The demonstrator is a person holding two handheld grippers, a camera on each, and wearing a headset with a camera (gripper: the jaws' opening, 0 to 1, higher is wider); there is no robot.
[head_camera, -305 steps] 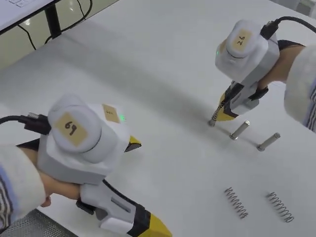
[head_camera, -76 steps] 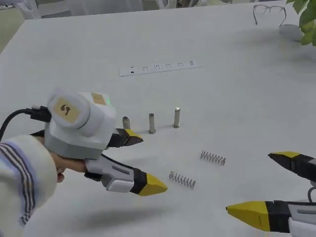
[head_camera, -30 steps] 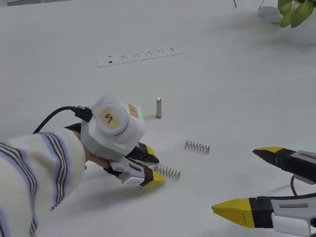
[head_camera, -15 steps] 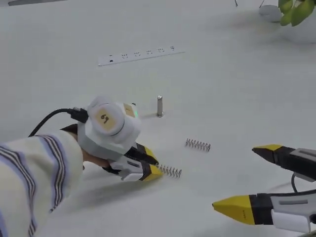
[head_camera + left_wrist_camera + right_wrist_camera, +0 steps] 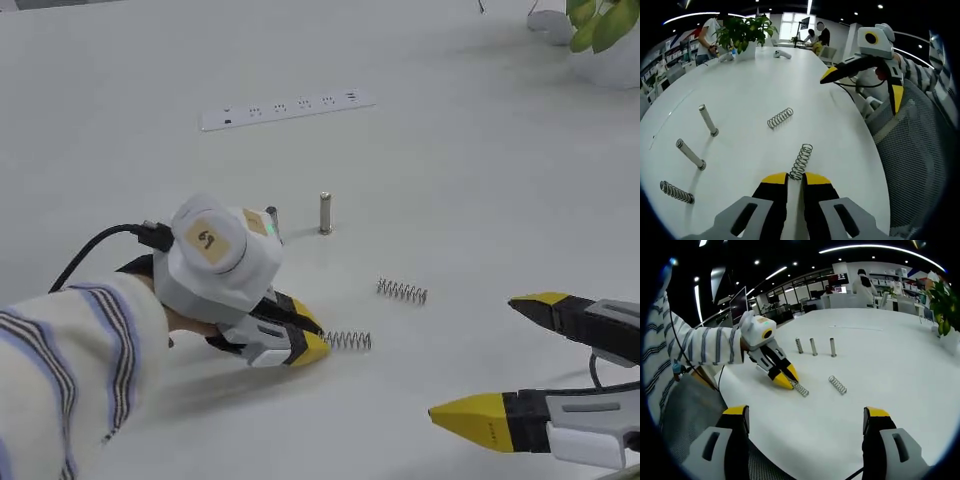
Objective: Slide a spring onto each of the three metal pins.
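3 metal pins stand upright in a row on the desk (image 5: 480, 160). The sprung pin (image 5: 799, 345), nearest the left gripper (image 5: 305, 346), carries a coil, while the middle pin (image 5: 813, 346) and the end pin (image 5: 832, 347) are bare, so 2 springs are left to fit. The left gripper lies low, almost flat to the desk, because the nearer spring (image 5: 348, 341) lies on its side. Its jaws are closed on that spring's near end, and the rest of the coil sticks out ahead of the tips, which leaves the free end open to go over a pin. The second spring (image 5: 402, 291) lies loose just beyond, apart from both grippers. The right gripper (image 5: 472, 356) hovers well back with its jaws wide apart and nothing between them. It is probably held clear to give the left gripper room, and it looks ready for the second spring.
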